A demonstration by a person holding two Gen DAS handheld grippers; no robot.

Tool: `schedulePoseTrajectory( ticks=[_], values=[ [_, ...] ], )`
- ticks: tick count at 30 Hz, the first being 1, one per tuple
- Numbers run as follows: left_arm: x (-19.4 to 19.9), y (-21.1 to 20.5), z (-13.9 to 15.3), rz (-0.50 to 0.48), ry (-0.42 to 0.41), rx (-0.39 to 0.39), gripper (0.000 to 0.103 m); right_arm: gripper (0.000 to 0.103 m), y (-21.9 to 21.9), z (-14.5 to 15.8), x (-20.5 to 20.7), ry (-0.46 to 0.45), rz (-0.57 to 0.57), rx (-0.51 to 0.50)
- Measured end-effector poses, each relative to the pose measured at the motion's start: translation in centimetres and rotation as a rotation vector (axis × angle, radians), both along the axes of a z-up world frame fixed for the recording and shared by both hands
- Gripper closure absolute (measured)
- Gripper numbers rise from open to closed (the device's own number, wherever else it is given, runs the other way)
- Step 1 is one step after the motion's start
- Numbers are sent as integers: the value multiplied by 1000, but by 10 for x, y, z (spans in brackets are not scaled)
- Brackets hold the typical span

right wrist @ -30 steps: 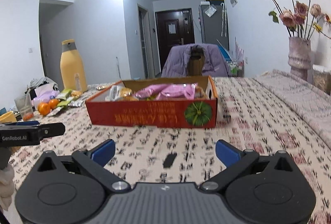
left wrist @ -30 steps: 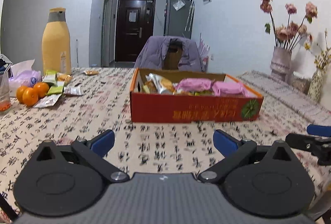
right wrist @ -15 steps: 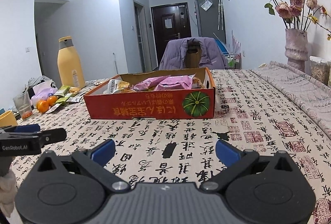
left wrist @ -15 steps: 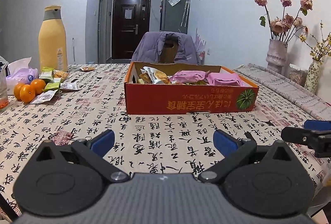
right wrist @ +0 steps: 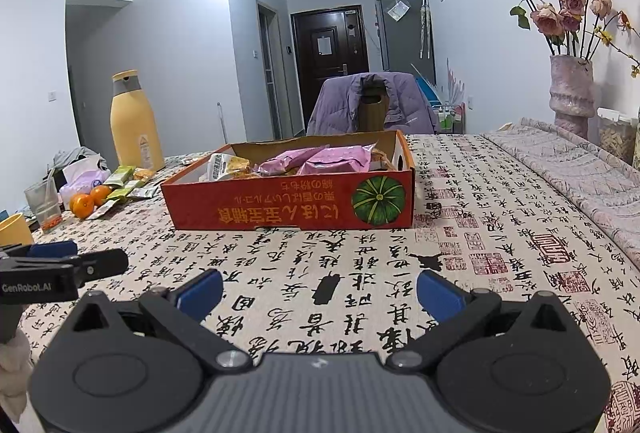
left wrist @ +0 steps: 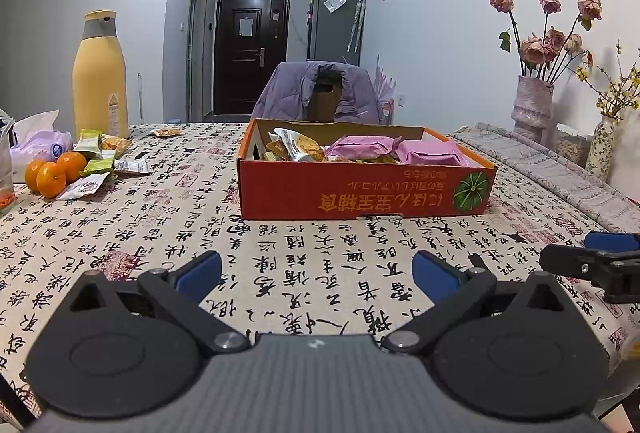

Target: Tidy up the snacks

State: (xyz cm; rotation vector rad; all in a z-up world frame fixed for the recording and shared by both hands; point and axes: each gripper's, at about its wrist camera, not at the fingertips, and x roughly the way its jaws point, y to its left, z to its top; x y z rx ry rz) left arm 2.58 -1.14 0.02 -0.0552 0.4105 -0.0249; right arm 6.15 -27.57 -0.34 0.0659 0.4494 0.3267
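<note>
The left gripper (left wrist: pixel 316 271) is hovering low over the tablecloth (left wrist: pixel 280 257) with its blue-tipped fingers spread wide and nothing between them. The right gripper (right wrist: pixel 320 287) is hanging just beside it at the same height, its fingers likewise standing far apart and empty. Straight ahead of both, a red cardboard box (left wrist: pixel 360 193) is sitting on the cloth, well apart from the fingertips, holding pink packets (left wrist: pixel 364 147) and other wrapped snacks. Off to the left, more snack packets (left wrist: pixel 100 169) are lying loose on the table, touching a few oranges (left wrist: pixel 52 173), with a tall yellow bottle (left wrist: pixel 100 81) standing behind them. A vase of dried roses (right wrist: pixel 570 97) is standing at the far right.
</note>
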Motion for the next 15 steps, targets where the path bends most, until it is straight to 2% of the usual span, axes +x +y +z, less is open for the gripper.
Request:
schedulePoseTrajectory(
  ticks=[15],
  values=[
    [0, 1, -1, -1, 2, -5, 0, 0, 0, 0, 0, 0, 1, -1]
  ],
)
